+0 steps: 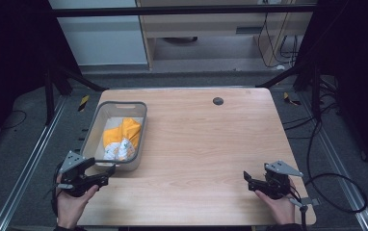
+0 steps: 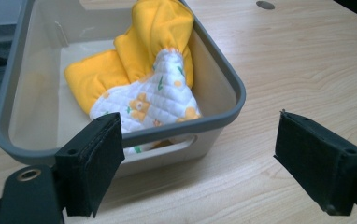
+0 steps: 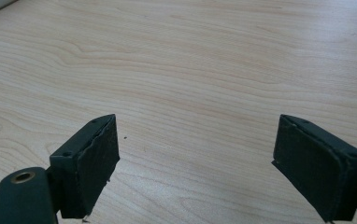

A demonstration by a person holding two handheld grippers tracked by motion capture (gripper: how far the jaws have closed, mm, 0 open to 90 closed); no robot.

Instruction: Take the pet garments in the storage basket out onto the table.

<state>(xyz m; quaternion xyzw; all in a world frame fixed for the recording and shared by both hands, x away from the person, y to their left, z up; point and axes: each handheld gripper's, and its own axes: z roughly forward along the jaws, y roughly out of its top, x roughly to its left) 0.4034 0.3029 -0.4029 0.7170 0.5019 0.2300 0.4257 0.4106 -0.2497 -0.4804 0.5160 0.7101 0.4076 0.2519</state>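
Yellow quilted floral cloth (image 2: 141, 88) lies bunched in grey plastic bin (image 1: 91, 126) at table's (image 1: 206, 139) nine o'clock (bin near edge). Left gripper (image 1: 106, 175) and right gripper (image 1: 246, 179) both spread wide, empty.

Pale matt wood-grain bench (image 1: 206, 139), smooth grey plastic bin (image 2: 235, 88), quilted yellow-and-white cloth (image 2: 153, 88), matt black padded jaws

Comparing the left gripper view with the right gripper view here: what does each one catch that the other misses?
Left gripper view: a grey bin holding a yellow and floral quilted cloth, plus the round table grommet. Right gripper view: nothing extra, just bare wood ahead of the right gripper. Shared: the wooden table and two black jaws standing wide apart; the left gripper is also empty.
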